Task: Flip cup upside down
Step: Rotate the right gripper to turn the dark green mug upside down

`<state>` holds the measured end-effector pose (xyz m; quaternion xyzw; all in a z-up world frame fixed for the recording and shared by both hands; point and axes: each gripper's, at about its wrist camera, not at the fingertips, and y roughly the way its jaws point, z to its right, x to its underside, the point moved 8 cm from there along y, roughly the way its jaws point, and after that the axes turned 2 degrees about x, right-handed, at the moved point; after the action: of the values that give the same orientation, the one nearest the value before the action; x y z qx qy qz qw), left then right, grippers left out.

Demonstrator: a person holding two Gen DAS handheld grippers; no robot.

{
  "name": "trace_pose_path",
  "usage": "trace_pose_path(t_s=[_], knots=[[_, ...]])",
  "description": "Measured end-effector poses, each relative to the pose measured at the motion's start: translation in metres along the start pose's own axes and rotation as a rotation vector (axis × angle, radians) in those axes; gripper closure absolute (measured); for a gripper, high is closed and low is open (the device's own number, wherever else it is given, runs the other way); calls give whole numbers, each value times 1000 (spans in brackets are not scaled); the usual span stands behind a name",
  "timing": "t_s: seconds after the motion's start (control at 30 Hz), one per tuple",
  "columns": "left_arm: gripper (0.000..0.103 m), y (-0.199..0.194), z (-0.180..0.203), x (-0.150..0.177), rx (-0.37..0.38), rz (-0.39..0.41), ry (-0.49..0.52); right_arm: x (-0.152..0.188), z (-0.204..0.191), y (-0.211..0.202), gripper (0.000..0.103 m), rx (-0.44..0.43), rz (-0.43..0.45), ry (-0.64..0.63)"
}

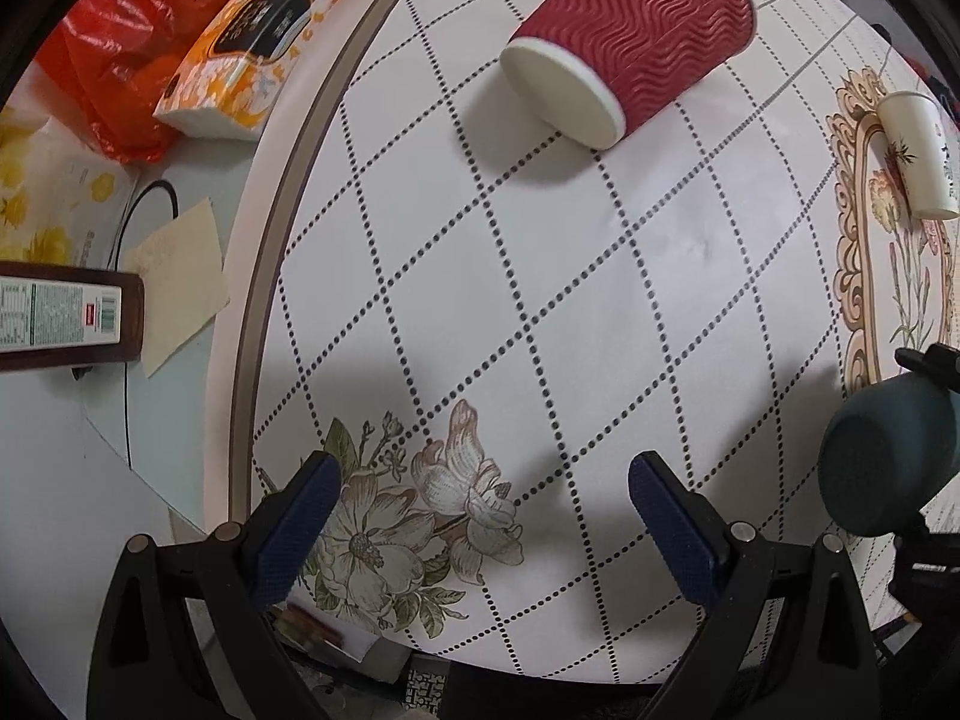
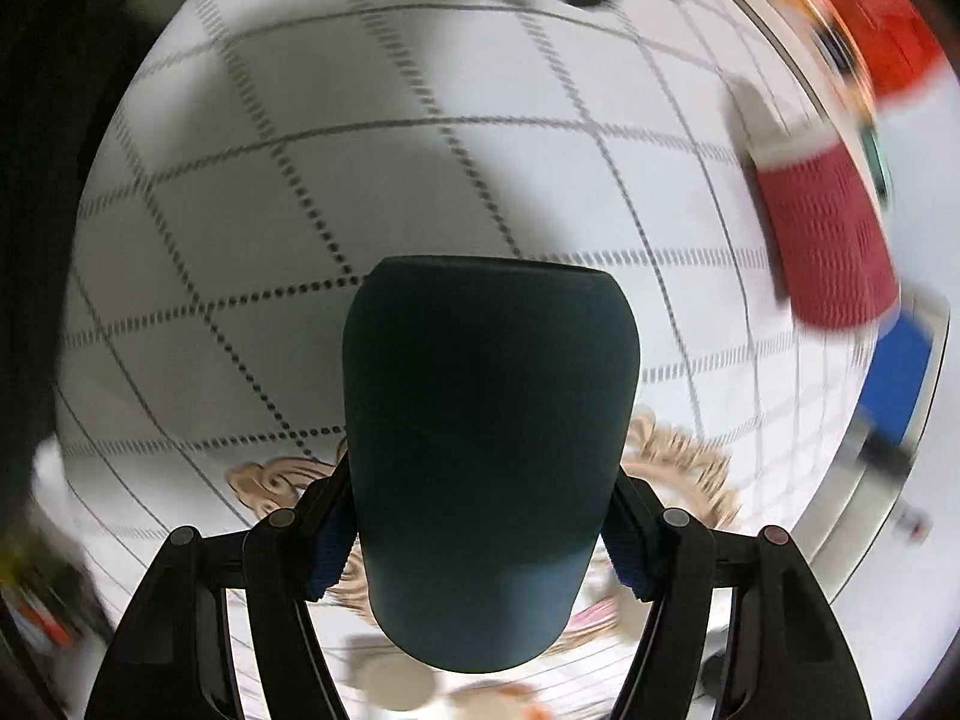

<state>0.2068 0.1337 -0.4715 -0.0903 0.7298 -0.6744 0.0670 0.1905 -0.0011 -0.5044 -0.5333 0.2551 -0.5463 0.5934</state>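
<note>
Blur smears right tool (image 2: 480, 546) clamping dark cup (image 2: 489, 450).

Red ripple paper cup (image 1: 630, 36) stood upside down on the table (image 1: 600, 276), white base up. White floral paper cup (image 1: 918, 156) also inverted, near the ornate border print. Off the round table's edge: orange tissue pack (image 1: 252, 48) touching a red plastic bag (image 1: 120, 60), brown labelled box (image 1: 66, 315) beside a cream napkin (image 1: 180, 282), black cable (image 1: 126, 324) running past. Right wrist view was motion-blurred.
</note>
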Motion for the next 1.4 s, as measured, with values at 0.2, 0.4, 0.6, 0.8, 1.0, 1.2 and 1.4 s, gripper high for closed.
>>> trace_pose_path(t_s=[0.2, 0.4, 0.6, 0.8, 1.0, 1.2, 1.4], knots=[[5, -8, 14, -15, 12, 8, 27, 23, 18, 4, 32, -122, -10, 377], [5, -12, 30, -22, 27, 10, 50, 43, 25, 5, 32, -217, 0, 691], [5, -14, 48, -24, 38, 3, 70, 69, 27, 14, 32, -302, -3, 932], [4, -12, 53, -24, 44, -1, 89, 91, 18, 23, 32, -414, -16, 1112], [4, -10, 55, -19, 44, 4, 109, 106, -2, 35, 32, -528, -39, 1235], [5, -10, 55, -23, 42, 7, 121, 103, -32, 40, 32, -585, -73, 1275], [5, -6, 57, -20, 36, 5, 134, 108, -47, 42, 31, -629, -123, 1313]])
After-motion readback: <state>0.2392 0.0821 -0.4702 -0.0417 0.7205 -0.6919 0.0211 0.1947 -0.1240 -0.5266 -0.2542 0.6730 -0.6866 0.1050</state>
